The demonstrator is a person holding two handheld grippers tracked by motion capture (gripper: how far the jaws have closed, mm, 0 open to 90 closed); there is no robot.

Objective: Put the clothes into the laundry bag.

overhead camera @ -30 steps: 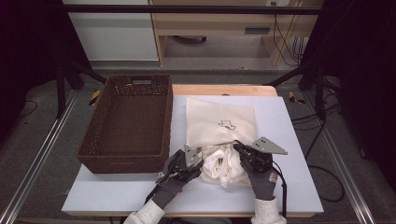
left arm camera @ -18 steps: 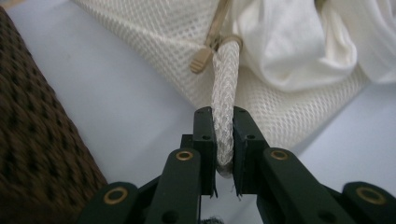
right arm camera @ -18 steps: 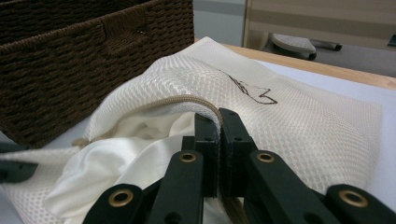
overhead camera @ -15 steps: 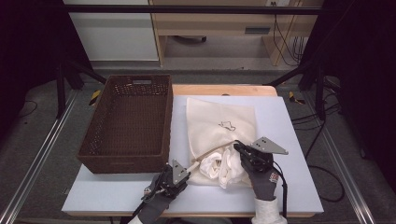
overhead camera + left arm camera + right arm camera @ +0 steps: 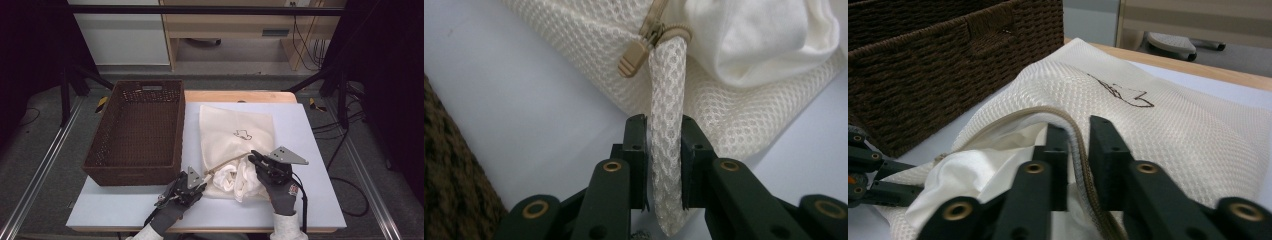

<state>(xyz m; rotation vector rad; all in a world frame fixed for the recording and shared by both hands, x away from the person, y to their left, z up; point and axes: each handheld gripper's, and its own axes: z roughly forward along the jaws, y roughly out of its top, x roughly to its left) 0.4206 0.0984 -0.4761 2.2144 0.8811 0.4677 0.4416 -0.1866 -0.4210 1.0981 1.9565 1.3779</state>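
Broadly, table [image 5: 320, 150]: a pale blue-white top carrying everything; both grippers work over its near edge.
Basket [image 5: 137, 130]: a dark brown woven bin, lying ahead and to the left of the left gripper; in the right gripper view its wall [image 5: 938, 60] rises on the left, beyond the bag.
Mesh laundry bag [image 5: 240, 130]: cream netting with a small dark drawing on it, lying flat on the table just beside the basket; its open mouth faces the person, between the two grippers.
White cloth [image 5: 240, 177]: bunched up and spilling out of the bag's mouth, between the two grippers; just right of the left gripper's jaws it shows as smooth folds [image 5: 754, 40].
Right gripper [image 5: 259, 161]: held in a gloved hand at the bag's near right corner; the jaws stand narrow, pinching the zip-edged rim [image 5: 1075, 145] of the bag's mouth, which arches up between them.
Left gripper [image 5: 202, 177]: held at the bag's near left corner, close to the basket's front; the jaws are clamped on a mesh tab.
Mesh tab [image 5: 666, 135]: a narrow strip of netting running from the end of the zip straight down between the left jaws.
Zip pull [image 5: 636, 55]: a tan slider just ahead of the left jaws, at the top of the tab.
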